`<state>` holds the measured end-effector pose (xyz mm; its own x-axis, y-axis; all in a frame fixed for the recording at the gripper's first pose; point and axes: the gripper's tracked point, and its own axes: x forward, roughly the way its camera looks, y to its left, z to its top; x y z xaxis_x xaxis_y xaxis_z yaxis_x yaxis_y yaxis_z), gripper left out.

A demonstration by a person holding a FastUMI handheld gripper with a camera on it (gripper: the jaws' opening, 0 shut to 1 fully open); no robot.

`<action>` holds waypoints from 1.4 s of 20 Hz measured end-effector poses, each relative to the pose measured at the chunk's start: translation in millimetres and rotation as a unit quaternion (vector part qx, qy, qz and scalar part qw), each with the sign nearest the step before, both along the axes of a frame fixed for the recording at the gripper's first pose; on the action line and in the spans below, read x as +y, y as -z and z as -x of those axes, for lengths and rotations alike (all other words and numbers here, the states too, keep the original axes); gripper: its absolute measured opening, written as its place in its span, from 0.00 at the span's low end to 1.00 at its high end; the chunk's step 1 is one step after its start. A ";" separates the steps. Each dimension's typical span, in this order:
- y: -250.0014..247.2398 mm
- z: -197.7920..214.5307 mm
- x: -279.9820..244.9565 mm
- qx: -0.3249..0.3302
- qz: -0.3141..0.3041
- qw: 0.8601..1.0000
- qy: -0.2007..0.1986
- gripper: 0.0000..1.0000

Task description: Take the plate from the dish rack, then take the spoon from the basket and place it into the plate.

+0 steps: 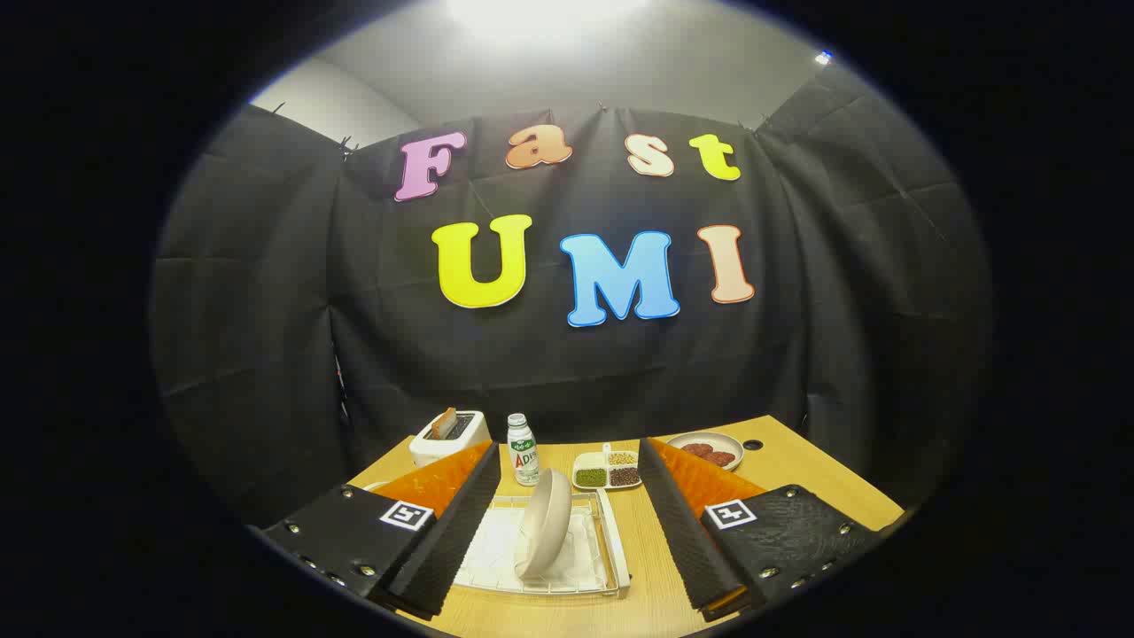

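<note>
- Two steps lie ahead, and the first is in hand: taking the plate (542,523) from the dish rack (611,567).
- The tongs (567,532) stand wide open, holding nothing.
- The plate stands on edge in the rack near the surface's (797,478) near edge, between the two fingers and touching neither.
- Next, I judge, the tongs must ease forward and close across the plate's rim, then lift it straight up clear of the wires.
- I cannot make out the basket or spoon.
</note>
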<state>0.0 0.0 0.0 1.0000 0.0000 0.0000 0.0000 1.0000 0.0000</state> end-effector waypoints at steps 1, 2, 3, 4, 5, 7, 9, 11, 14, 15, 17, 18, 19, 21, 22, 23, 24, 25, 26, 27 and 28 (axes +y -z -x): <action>1.1 -1.6 -0.3 0.002 -0.001 1.000 0.000 0.96; 2.4 -3.7 -1.2 0.004 0.000 1.000 0.001 0.96; 5.4 -5.9 -2.8 0.007 -0.001 1.000 0.001 0.96; 7.1 -8.1 -3.8 0.010 -0.002 1.000 0.001 0.96; 7.8 -9.7 -5.0 0.011 -0.005 1.000 0.002 0.96; 10.3 -13.9 -7.0 0.014 -0.009 1.000 0.003 0.96; 11.3 -17.3 -9.8 0.015 -0.011 1.000 0.005 0.96; 12.7 -20.8 -9.6 0.015 -0.015 1.000 0.004 0.96; 14.6 -27.3 -10.5 0.020 -0.017 1.000 0.004 0.96; 16.7 -29.2 -9.3 0.022 -0.019 1.000 0.003 0.96; 23.7 -35.2 -7.7 0.033 -0.024 0.999 0.000 0.96; 27.3 -38.2 -7.4 0.039 -0.026 0.999 0.000 0.96; 31.3 -41.5 -6.4 0.046 -0.028 0.999 -0.001 0.96; 39.1 -49.9 -3.9 0.061 -0.030 0.998 -0.003 0.96; 44.0 -54.0 -2.5 0.070 -0.032 0.997 -0.005 0.96; 51.2 -59.3 -0.9 0.082 -0.034 0.996 -0.007 0.96; 57.2 -63.3 0.1 0.092 -0.035 0.995 -0.008 0.96; 63.2 -68.4 1.2 0.103 -0.036 0.994 -0.008 0.96; 70.0 -73.2 2.8 0.114 -0.037 0.993 -0.008 0.96; 75.9 -77.4 4.8 0.123 -0.039 0.992 -0.009 0.96; 81.2 -80.3 7.1 0.133 -0.040 0.990 -0.010 0.89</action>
<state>80.3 7.1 -81.2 0.9643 0.0315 -0.2629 -0.0100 0.9965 0.0828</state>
